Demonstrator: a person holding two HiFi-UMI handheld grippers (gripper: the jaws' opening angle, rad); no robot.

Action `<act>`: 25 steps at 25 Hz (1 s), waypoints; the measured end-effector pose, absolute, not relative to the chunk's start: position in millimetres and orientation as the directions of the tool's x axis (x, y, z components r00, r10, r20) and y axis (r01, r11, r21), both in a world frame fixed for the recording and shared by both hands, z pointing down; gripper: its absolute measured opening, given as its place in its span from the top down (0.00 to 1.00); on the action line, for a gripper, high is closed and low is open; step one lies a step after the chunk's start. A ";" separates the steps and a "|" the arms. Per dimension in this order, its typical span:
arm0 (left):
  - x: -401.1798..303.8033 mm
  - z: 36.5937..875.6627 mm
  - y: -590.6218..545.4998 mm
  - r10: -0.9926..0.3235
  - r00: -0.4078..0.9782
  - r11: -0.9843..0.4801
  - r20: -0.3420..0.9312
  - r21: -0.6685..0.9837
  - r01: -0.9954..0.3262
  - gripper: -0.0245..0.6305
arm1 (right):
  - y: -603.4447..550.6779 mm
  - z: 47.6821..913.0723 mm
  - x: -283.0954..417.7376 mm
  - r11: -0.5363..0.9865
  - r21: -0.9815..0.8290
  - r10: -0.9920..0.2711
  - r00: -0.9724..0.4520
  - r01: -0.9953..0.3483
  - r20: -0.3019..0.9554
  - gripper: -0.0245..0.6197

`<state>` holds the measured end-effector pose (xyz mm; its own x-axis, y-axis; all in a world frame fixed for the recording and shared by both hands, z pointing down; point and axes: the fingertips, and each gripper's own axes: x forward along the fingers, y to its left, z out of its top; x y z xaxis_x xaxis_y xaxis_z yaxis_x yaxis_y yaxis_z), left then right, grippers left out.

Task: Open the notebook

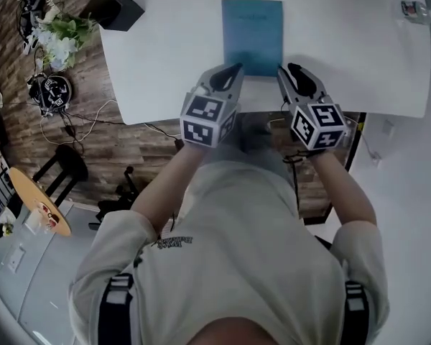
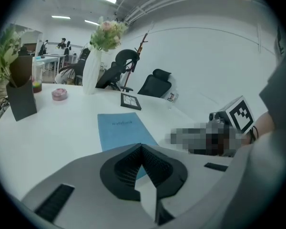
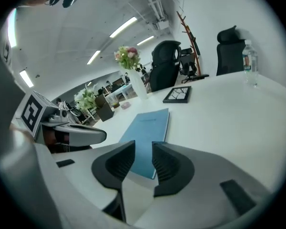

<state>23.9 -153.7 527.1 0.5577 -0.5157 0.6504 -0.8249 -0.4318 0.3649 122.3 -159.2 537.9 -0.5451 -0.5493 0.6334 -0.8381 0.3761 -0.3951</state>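
Note:
A closed blue notebook (image 1: 252,34) lies flat on the white table (image 1: 345,56), its near short edge toward me. It also shows in the left gripper view (image 2: 119,130) and in the right gripper view (image 3: 148,132). My left gripper (image 1: 232,72) hovers just at the notebook's near left corner, its tips touching, shut on nothing (image 2: 142,147). My right gripper (image 1: 286,72) hovers at the near right corner. Its jaws stand a little apart with nothing between them (image 3: 143,144), and the notebook's edge shows through the gap.
A black box with greenery (image 1: 115,9) stands at the table's far left, a white vase of flowers (image 2: 91,70) and a pink dish (image 2: 59,94) behind. A small framed picture (image 2: 130,101) lies beyond the notebook. A water bottle (image 1: 415,9) stands far right. Office chairs (image 3: 164,63) ring the far side.

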 end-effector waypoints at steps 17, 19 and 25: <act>40.2 592.0 -148.6 -0.399 0.537 -0.442 0.743 0.358 -0.823 0.96 | -154.1 591.9 122.7 0.294 -0.487 -0.447 -0.569 -0.822 0.691 0.88; 39.5 587.7 -147.0 -0.404 0.545 -0.436 0.735 0.369 -0.821 0.96 | -155.5 579.7 120.9 0.295 -0.499 -0.464 -0.579 -0.815 0.670 0.91; 16.8 540.3 -145.0 -0.472 0.557 -0.420 0.683 0.382 -0.824 0.96 | -154.4 508.3 81.2 0.462 -0.484 -0.509 -0.669 -0.743 0.541 0.95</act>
